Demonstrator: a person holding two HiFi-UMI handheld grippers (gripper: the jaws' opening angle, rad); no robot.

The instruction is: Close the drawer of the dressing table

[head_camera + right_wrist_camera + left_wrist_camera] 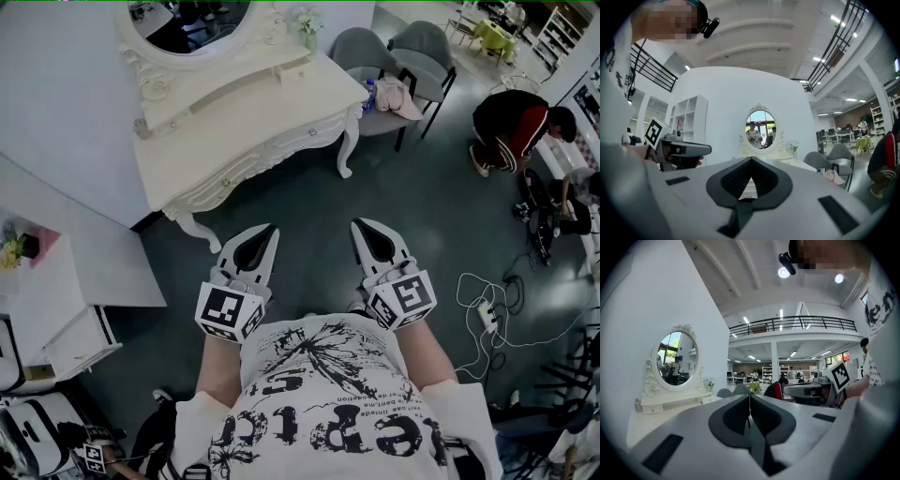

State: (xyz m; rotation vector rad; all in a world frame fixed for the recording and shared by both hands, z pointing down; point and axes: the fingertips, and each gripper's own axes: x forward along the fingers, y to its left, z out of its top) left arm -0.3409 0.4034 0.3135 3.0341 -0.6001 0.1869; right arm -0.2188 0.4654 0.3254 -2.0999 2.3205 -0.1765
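Note:
The white dressing table (239, 127) with its oval mirror (192, 19) stands against the wall at the upper left. Its front drawers (272, 155) carry small knobs and look flush from the head view. My left gripper (267, 230) and right gripper (360, 225) hover side by side above the dark floor, a short way in front of the table and touching nothing. Both are shut with nothing between the jaws. In the left gripper view the table (670, 401) lies to the left of the gripper (750, 397). In the right gripper view the table (764, 153) sits straight behind the gripper (751, 159).
Two grey chairs (412, 52) stand right of the table, one with a pink garment (396, 96). A person (516, 122) crouches at the right. Cables and a power strip (487, 317) lie on the floor. A white shelf unit (66, 309) stands at the left.

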